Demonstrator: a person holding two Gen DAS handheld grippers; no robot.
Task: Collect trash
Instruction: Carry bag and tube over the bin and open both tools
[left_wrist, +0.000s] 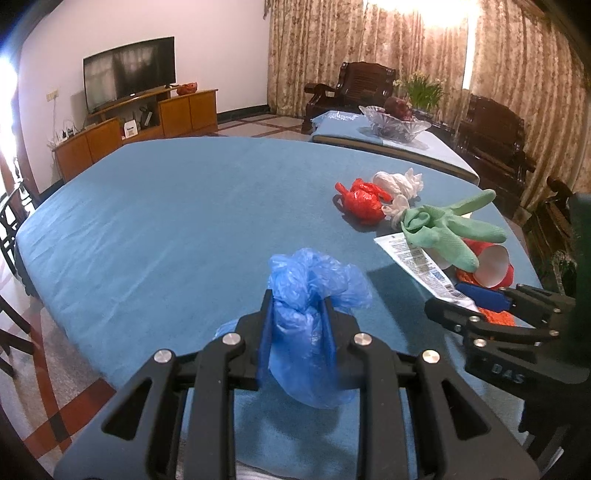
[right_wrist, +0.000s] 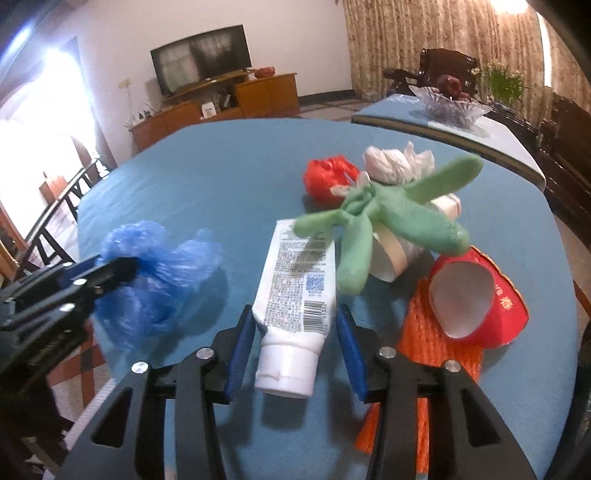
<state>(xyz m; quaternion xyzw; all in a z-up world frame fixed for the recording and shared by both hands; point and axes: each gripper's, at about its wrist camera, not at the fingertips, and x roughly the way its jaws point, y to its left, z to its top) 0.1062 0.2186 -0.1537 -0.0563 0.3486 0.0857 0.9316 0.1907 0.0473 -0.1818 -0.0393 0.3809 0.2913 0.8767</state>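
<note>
My left gripper (left_wrist: 295, 299) is shut on a crumpled blue plastic bag (left_wrist: 314, 291) and holds it above the blue table (left_wrist: 166, 221); the bag also shows in the right wrist view (right_wrist: 159, 273). My right gripper (right_wrist: 295, 314) is open, its blue pads on either side of a white tube (right_wrist: 295, 295) lying on the table, apart from it. A green rubber glove (right_wrist: 388, 225) lies over the tube's far end. Beyond are a red paper cup (right_wrist: 480, 295), an orange net (right_wrist: 436, 350), a red bag (right_wrist: 328, 177) and a white bag (right_wrist: 395, 162).
A white paper cup (right_wrist: 395, 254) lies under the glove. A second table with a glass bowl (right_wrist: 450, 103) stands behind. Dark wooden chairs (left_wrist: 362, 92), a TV cabinet (left_wrist: 147, 122) and curtains ring the room. The table's near edge drops to tiled floor (left_wrist: 55, 387).
</note>
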